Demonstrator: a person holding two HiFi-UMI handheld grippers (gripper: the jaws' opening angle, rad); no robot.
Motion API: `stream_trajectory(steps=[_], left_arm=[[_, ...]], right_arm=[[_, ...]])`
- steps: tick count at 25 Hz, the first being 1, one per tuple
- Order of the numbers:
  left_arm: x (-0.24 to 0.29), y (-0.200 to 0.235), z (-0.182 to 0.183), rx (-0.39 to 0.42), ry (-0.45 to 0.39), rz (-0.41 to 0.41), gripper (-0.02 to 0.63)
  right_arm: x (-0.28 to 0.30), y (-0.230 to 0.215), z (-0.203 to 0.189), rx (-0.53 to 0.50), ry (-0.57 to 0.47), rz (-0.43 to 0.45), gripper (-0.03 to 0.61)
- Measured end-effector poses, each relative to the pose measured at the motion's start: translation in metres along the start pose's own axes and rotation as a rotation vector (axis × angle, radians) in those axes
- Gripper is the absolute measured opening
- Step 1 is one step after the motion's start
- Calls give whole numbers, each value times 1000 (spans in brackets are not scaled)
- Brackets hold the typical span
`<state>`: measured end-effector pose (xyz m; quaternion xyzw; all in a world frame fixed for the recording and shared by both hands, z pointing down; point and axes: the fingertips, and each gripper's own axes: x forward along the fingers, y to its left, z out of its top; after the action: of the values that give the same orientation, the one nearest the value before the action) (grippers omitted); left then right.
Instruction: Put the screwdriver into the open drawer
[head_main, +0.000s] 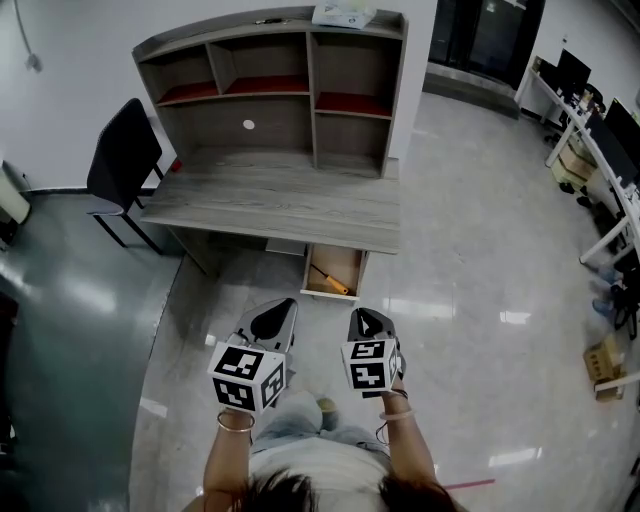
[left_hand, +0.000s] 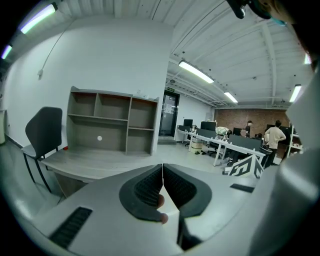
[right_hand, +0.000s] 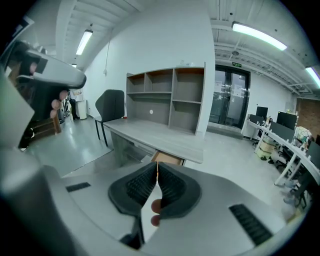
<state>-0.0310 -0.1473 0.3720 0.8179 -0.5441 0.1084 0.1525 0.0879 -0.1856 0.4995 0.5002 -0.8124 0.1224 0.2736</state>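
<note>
Left gripper (left_hand: 163, 167): fingers pressed together, nothing between. Right gripper (right_hand: 157, 167): same. Screwdriver (head_main: 328, 280) lies inside the open drawer (head_main: 345, 264), ahead of both finger pairs, well apart from them, under the worktop (head_main: 280, 205).

Beyond my left tongs (head_main: 272, 318) and right tongs (head_main: 366, 320) stands a grey desk (head_main: 280, 205) with shelves (head_main: 270, 85) against a white wall (head_main: 80, 40); black chair (head_main: 125, 160) far left of them, glossy pale floor (head_main: 470, 260) right.
</note>
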Motion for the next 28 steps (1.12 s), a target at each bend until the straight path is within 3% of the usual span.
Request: stream_trajectory(steps=[19, 28], left_arm=[[-40, -8, 20, 43, -69, -54, 18], [-83, -3, 21, 16, -88, -67, 18]], right_arm=[[-83, 29, 63, -9, -235, -71, 28], [-125, 59, 79, -33, -279, -114, 28]])
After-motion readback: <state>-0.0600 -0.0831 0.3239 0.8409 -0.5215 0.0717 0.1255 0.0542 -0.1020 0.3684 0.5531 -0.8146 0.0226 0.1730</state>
